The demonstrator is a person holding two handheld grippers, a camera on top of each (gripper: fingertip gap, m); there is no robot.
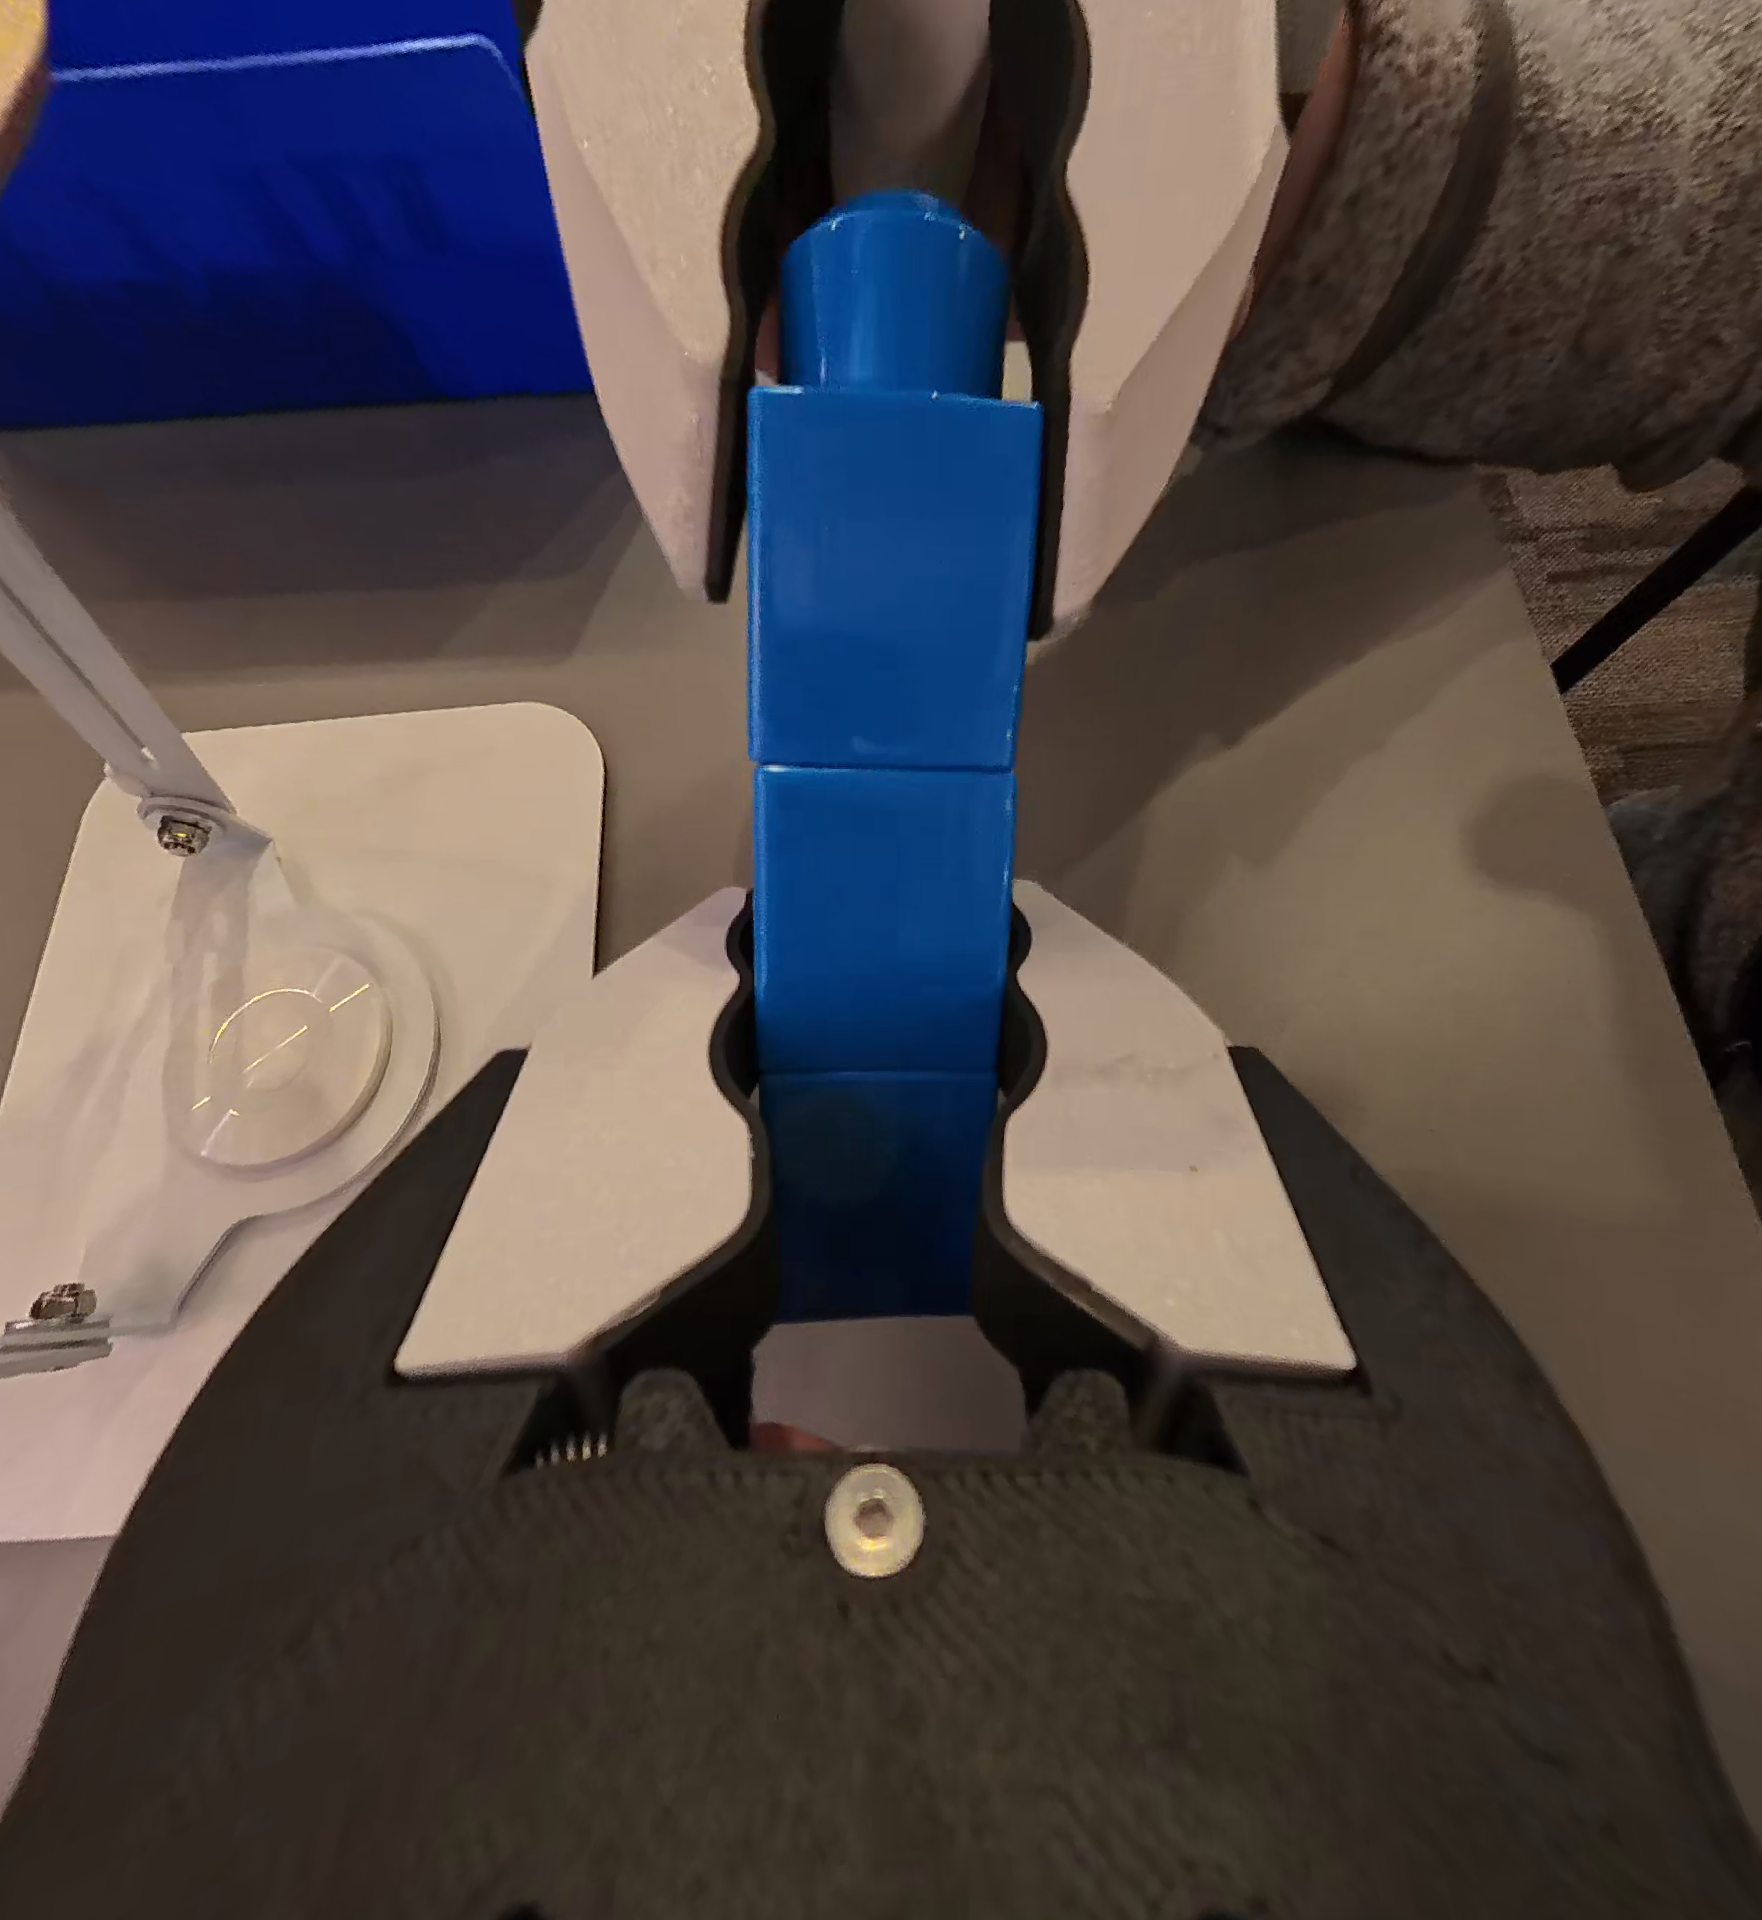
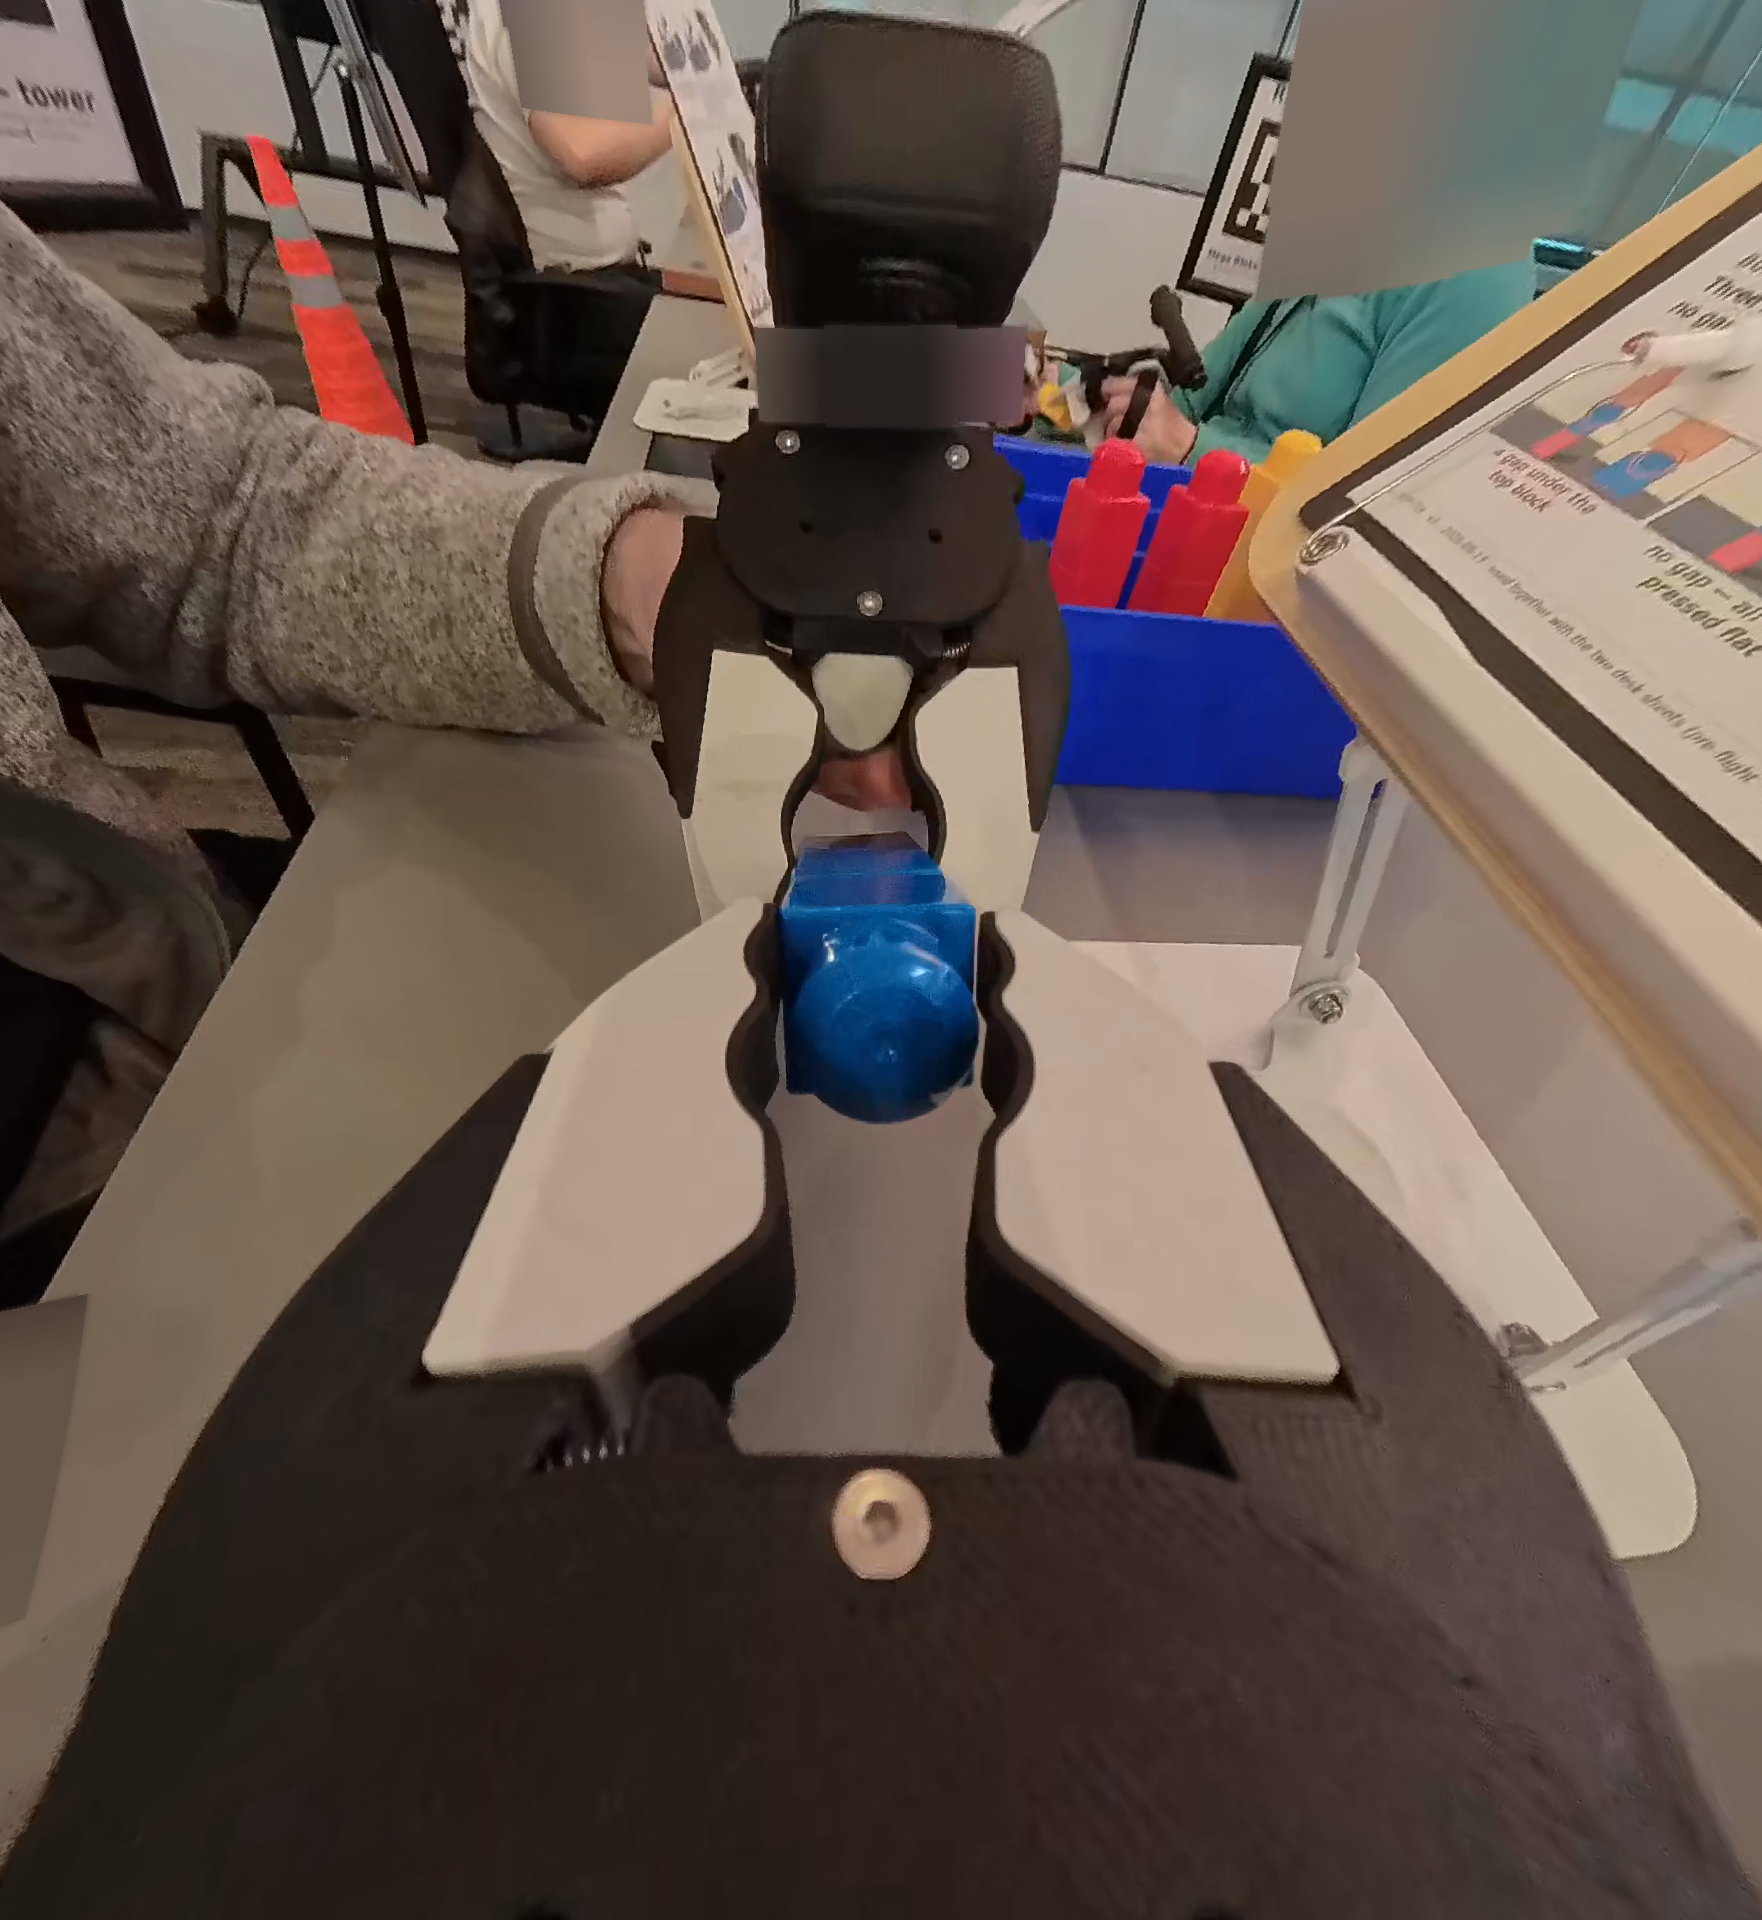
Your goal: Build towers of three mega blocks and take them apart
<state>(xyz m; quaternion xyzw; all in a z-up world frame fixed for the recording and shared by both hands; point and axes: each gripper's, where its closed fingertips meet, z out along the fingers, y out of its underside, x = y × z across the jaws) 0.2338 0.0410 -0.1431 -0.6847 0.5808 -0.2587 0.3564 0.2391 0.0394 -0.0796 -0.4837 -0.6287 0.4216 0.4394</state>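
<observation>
Gripping the blue tower [image 1: 882, 790] at both ends, clear of the table [image 1: 1272, 831] and beside the blue bin [image 2: 1199, 696], I am clamping my left gripper [image 1: 877, 925] on its base blocks and my right gripper [image 2: 879, 935] on its top block; I am judging a straight, untwisted pull best. The instruction sheet [image 2: 1625, 468] over the bin is bearing printed writing

A grey table [image 2: 420, 935] stands on patterned carpet [image 1: 1604, 582], with an orange cone [image 2: 321, 301] and black chair [image 2: 903, 156] behind.
</observation>
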